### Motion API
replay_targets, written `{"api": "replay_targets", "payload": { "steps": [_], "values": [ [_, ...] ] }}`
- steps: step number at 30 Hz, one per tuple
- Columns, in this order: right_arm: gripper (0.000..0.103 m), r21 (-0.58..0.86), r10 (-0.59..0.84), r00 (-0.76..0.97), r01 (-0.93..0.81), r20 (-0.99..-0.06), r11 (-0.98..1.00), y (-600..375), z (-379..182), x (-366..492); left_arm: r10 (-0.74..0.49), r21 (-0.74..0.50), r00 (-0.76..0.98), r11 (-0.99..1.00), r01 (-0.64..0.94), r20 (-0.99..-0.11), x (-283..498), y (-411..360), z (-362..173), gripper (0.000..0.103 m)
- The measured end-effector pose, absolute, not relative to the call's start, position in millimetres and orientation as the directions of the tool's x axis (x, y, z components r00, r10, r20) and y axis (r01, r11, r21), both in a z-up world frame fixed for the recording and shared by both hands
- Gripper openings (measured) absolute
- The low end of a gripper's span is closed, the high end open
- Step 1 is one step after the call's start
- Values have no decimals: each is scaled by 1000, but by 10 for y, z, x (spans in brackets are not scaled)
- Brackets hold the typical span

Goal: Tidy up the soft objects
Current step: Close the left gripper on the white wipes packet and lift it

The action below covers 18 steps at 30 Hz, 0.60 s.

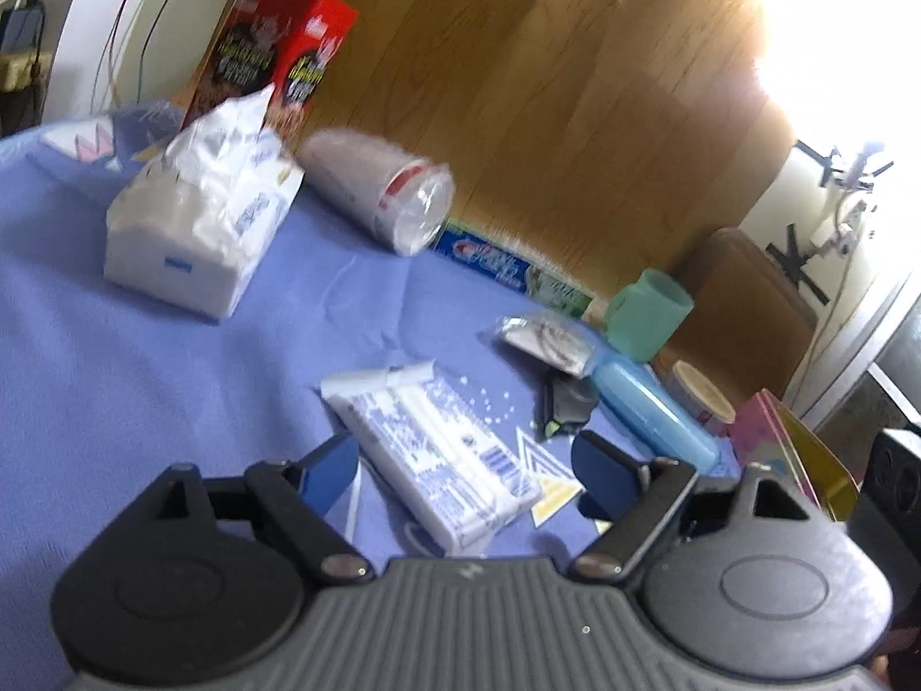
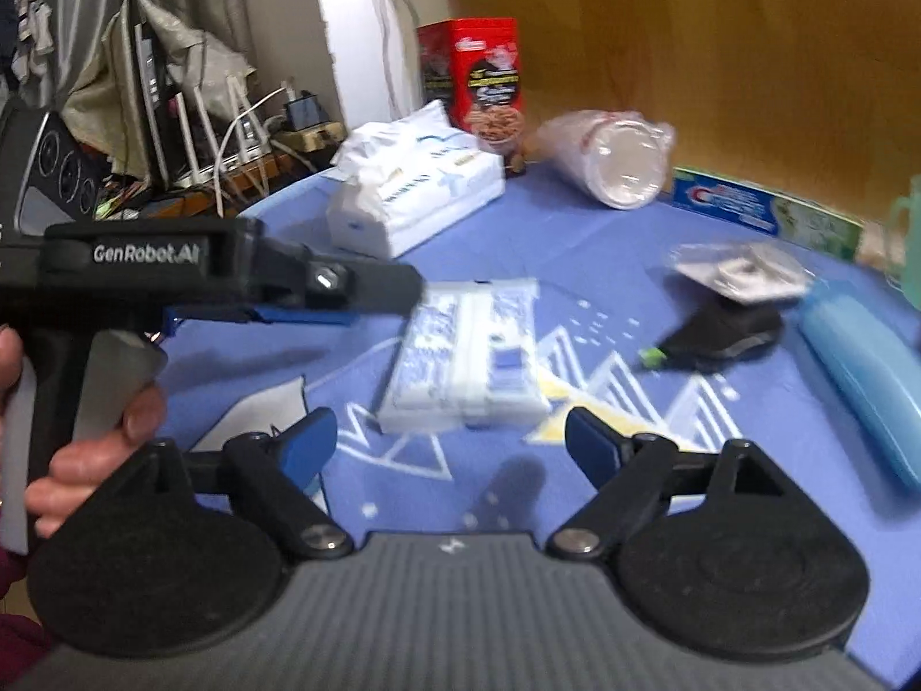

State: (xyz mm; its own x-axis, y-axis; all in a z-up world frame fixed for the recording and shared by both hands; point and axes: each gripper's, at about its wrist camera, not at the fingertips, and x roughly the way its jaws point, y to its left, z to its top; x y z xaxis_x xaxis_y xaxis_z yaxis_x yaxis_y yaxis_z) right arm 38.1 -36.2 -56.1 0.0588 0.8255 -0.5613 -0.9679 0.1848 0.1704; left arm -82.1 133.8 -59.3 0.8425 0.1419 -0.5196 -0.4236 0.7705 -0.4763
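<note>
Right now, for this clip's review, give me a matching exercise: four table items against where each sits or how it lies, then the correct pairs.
Items:
1. flat tissue pack
2. red cereal box
3. sleeve of plastic cups
4. blue case

States:
A. standing upright at the back of the table
B. lying on its side, open end toward the toothpaste box
C. lying just ahead of the open left gripper
D. lying flat below the green mug

Pairs: 1-C, 2-A, 3-B, 4-D

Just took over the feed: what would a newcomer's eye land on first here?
The flat white-and-blue tissue pack lies mid-table on the blue cloth, just ahead of both open hand-held grippers: right, left. Behind it, a larger opened tissue bag and an upright red box.
</note>
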Motion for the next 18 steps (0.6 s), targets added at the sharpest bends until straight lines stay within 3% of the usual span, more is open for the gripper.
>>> {"api": "replay_targets", "payload": {
  "steps": [3, 7, 9, 18],
  "values": [
    [93, 143, 814, 54, -976, -578, 166, -167, -606, 358, 151, -472, 821, 755, -456, -551, -761, 1370, -657, 84],
    [94, 158, 790, 51, -970, -611, 184, 52, -735, 419, 154, -436, 804, 774, -460, -575, -633, 1333, -772, 76],
    [78, 143, 805, 61, -973, -590, 179, 76, -742, 358, 152, -416, 801, 790, -450, -579, -595, 1275, -773, 73],
    [77, 31, 801, 200, -964, -563, 263, -254, -711, 133, 53, -459, 825, 811, -364, -562, -533, 1018, -702, 73]
  ]
}}
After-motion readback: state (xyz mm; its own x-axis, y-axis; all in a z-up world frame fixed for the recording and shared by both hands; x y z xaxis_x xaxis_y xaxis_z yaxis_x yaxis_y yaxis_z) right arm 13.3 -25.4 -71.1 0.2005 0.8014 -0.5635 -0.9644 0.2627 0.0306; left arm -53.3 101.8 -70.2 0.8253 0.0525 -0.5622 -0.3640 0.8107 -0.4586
